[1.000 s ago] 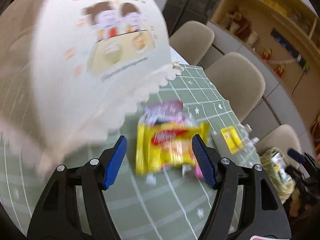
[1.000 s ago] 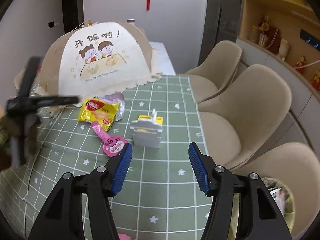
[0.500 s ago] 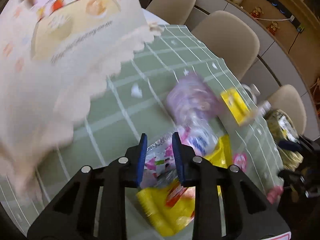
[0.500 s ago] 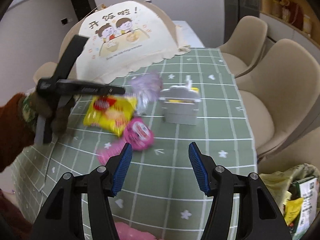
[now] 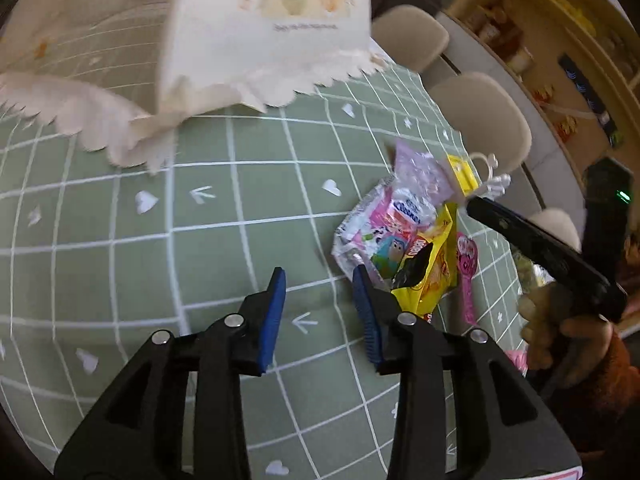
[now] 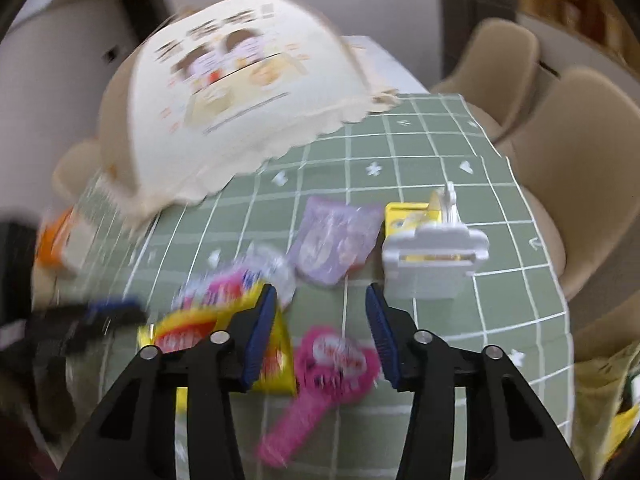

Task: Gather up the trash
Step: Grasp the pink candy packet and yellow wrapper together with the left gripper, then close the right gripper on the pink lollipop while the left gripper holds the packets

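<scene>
Just now, left claw [image 5: 320, 308]: half a second ago I had it pinched on the white-pink wrapper [image 5: 384, 228]. Now the jaws are narrow and opening, with only green cloth [image 5: 200, 280] between them.
Meaning, left: that wrapper is out of my grip and lies flat, just right of my right finger. I judge the pick has to be done again.
Change, right claw [image 6: 320, 320]: it was wide and far back a second ago. Now it is low over the pile with its jaws closing, the pads not pressing on anything.
Meaning, right: the pink wrapper [image 6: 336, 360] lies near, between the fingers, so I take it to be the next grab.
Pile: it has bunched together since a second ago, mid-table, right of the cover [image 5: 260, 20].
Wrappers, counted: four, namely white-pink, yellow wrapper [image 5: 432, 268], purple wrapper [image 5: 420, 168] and pink. All are on the cloth and none is collected.
Doubtful: another pink scrap at the near right edge, too hidden to tell.
Holder [image 6: 432, 256]: one, white with yellow inside, right of the purple wrapper.
Cover: one.
Chairs [image 5: 480, 120]: three along the right side.
Bag [image 6: 600, 392]: one, blurred, off the table's near right edge.
Claws: two, both empty.
</scene>
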`<move>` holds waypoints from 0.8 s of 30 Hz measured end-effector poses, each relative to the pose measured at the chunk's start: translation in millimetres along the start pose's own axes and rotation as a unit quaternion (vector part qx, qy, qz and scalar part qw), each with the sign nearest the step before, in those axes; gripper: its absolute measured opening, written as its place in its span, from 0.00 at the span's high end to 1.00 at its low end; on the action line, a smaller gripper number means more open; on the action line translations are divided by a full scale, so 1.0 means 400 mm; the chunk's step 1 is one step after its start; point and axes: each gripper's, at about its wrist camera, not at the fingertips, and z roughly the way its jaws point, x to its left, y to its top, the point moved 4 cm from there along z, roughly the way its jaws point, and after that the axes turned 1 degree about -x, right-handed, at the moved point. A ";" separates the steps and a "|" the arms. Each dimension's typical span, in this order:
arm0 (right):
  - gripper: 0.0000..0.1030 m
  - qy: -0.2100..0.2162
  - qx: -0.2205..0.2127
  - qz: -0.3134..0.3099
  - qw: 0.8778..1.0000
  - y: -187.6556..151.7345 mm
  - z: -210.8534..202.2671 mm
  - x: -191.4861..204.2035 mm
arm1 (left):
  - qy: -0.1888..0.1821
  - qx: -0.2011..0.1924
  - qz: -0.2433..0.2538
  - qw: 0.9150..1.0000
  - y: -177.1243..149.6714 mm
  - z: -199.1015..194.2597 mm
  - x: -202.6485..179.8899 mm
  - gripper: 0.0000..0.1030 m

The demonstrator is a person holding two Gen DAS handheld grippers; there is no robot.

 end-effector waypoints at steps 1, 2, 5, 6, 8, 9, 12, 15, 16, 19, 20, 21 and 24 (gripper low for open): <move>0.62 -0.004 0.004 0.020 1.000 0.010 0.019 -0.003 | 0.000 -0.006 -0.007 1.000 0.001 -0.008 0.005 0.64; 0.63 -0.014 0.008 0.034 0.999 0.019 0.039 -0.003 | 0.001 -0.010 -0.011 1.000 0.002 -0.015 0.009 0.63; 0.65 -0.040 0.001 0.048 0.998 0.035 0.071 -0.004 | 0.009 -0.022 -0.005 1.000 0.007 -0.034 0.020 0.60; 0.65 -0.047 0.000 0.050 0.998 0.038 0.077 -0.005 | 0.011 -0.024 -0.003 1.000 0.009 -0.037 0.024 0.59; 0.71 -0.056 0.001 0.047 0.997 0.044 0.099 -0.012 | 0.008 -0.029 0.000 1.000 0.020 -0.041 0.034 0.58; 0.75 -0.052 0.010 0.048 0.997 0.041 0.110 -0.018 | 0.003 -0.030 0.001 1.000 0.028 -0.039 0.035 0.57; 0.92 -0.008 0.031 0.062 0.998 0.021 0.118 -0.032 | -0.021 -0.030 0.011 0.999 0.052 -0.023 0.026 0.51; 0.96 0.004 0.026 0.039 0.999 -0.006 0.068 -0.029 | -0.028 -0.010 0.037 0.999 0.069 0.023 -0.009 0.50; 0.97 0.003 0.022 0.031 0.999 -0.015 0.052 -0.026 | -0.029 -0.006 0.044 0.999 0.072 0.033 -0.017 0.50; 0.97 -0.012 0.012 0.009 1.000 -0.046 -0.013 -0.036 | -0.031 0.006 0.063 0.998 0.073 0.070 -0.054 0.50; 0.97 -0.016 0.009 0.009 1.000 -0.056 -0.031 -0.045 | -0.026 0.009 0.067 0.997 0.069 0.083 -0.063 0.50; 0.97 -0.020 0.007 0.011 1.000 -0.065 -0.045 -0.053 | -0.024 0.014 0.070 0.997 0.068 0.095 -0.072 0.50; 0.97 -0.011 0.002 0.033 0.999 -0.085 -0.080 -0.083 | -0.017 0.025 0.068 0.997 0.057 0.121 -0.089 0.73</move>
